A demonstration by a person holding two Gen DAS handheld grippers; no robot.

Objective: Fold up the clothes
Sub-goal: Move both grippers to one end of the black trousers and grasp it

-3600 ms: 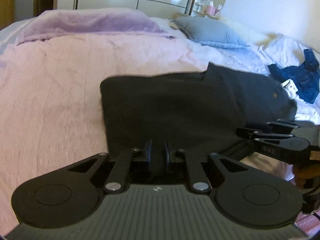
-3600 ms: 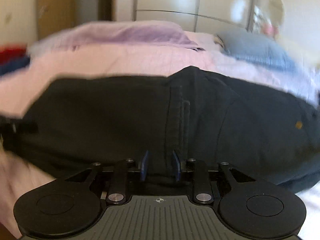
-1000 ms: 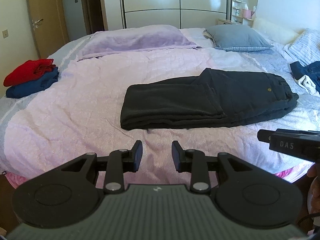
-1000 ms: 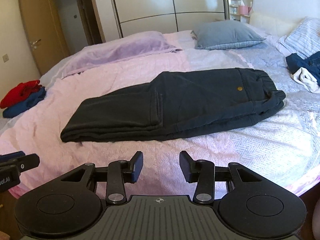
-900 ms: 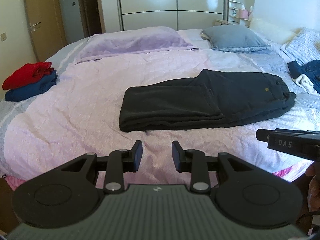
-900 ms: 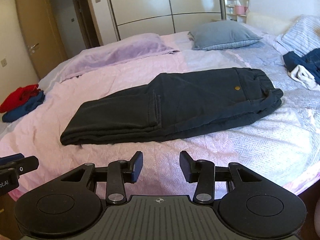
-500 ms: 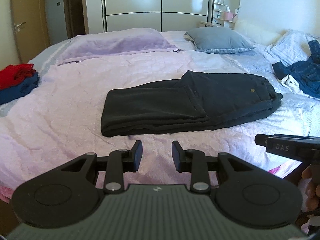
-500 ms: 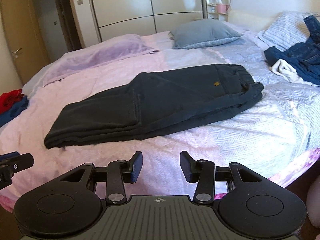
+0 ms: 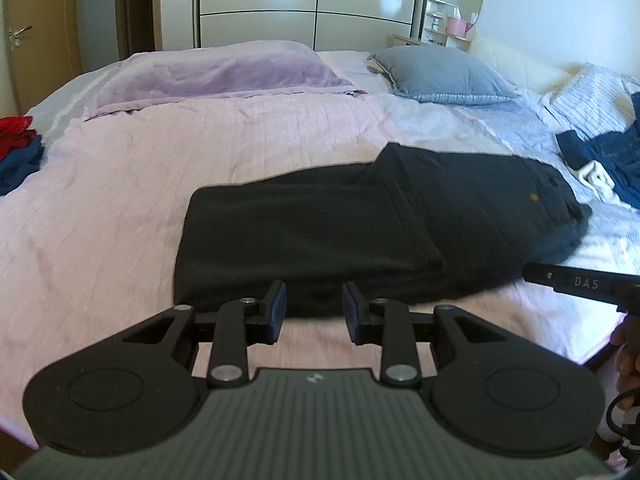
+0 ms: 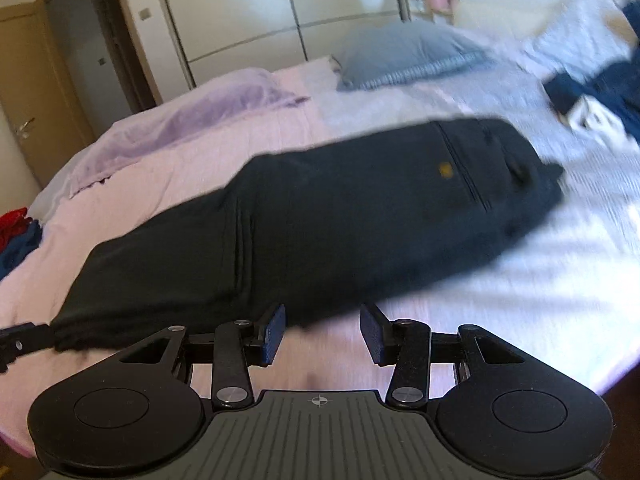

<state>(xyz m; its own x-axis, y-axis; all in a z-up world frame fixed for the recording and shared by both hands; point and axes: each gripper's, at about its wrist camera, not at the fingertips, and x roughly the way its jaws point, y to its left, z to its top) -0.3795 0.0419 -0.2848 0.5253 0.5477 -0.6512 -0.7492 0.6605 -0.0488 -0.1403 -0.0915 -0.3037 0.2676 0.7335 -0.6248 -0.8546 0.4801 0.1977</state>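
Lying across the middle of the frame on the pink bed [image 9: 120, 184], the dark trousers [image 9: 320, 232] are doubled over, one layer ending in an edge partway along and the waistband at the right end. At the far left edge of the left wrist view sits a red and blue stack of clothes [image 9: 16, 148]. Low in the centre, the left gripper [image 9: 313, 312] is spread and holds nothing, its tips just short of the trousers' near edge. At the right edge lies a loose blue and white heap [image 9: 608, 160]. In the right wrist view the right gripper [image 10: 322, 334] is likewise spread and empty, near the same edge.

Several layers lie stacked there, so a pinch could catch only the top one and peel the fold apart. Grabbing at uneven points would likely skew the next fold. The right view is blurred, which suggests quick motion, and a fast approach might shove the fabric and bunch it.
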